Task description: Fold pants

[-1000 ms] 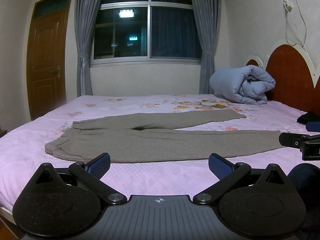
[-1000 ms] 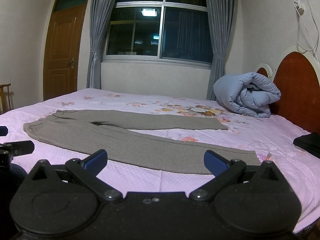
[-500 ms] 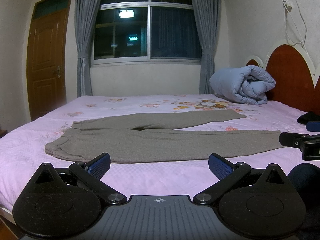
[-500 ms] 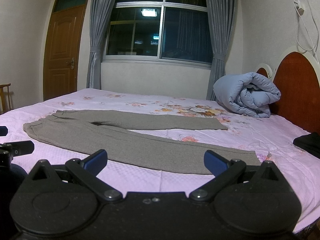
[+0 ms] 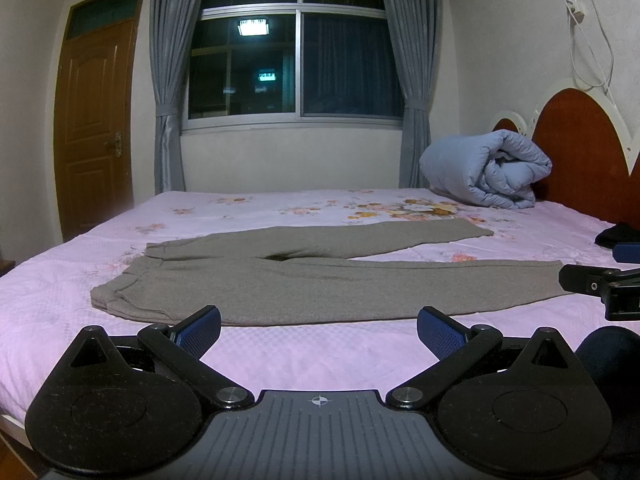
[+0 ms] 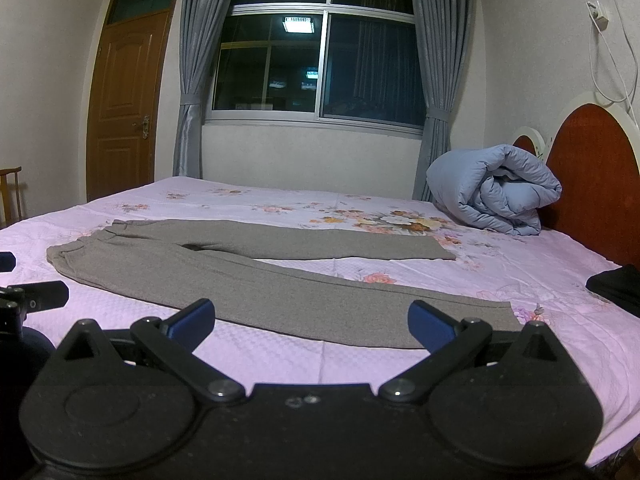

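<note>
Nearest the cameras, the left gripper [image 5: 319, 330] and right gripper [image 6: 311, 322] hang over the bed's [image 5: 280, 354] near edge, jaws spread wide and holding nothing, probably so each can take one end of the cloth. Just beyond lie the pants [image 5: 320, 280], grey and flat on the pink sheet, unfolded: waistband to the left, legs running right and splayed slightly apart. The fabric looks soft, perhaps knit. Farther back sits a rolled blue duvet [image 5: 486, 170] by the headboard [image 5: 580, 152].
</note>
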Demonstrator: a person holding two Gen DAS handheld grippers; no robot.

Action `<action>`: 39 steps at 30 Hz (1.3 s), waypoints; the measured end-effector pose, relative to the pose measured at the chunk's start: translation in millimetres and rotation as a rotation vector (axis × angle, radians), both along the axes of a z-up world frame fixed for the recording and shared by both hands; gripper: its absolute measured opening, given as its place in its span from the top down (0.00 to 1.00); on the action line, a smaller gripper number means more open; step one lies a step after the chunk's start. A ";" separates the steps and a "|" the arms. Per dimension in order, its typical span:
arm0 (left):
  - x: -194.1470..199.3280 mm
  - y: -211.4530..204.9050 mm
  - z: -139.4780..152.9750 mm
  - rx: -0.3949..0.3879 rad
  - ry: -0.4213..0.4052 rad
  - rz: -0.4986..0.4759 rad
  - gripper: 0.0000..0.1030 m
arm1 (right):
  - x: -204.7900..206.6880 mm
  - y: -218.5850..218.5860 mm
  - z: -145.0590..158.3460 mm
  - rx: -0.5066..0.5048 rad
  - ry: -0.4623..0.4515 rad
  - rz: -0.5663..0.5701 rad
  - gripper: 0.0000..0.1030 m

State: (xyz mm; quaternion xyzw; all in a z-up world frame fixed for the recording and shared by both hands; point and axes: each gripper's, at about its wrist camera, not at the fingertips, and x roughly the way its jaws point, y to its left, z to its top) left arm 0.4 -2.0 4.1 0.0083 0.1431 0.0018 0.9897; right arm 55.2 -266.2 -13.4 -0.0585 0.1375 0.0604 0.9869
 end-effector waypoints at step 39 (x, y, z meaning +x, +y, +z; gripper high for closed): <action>208.3 213.8 29.4 -0.036 0.116 0.294 0.00 | 181.3 13.6 45.4 0.074 0.007 0.013 0.06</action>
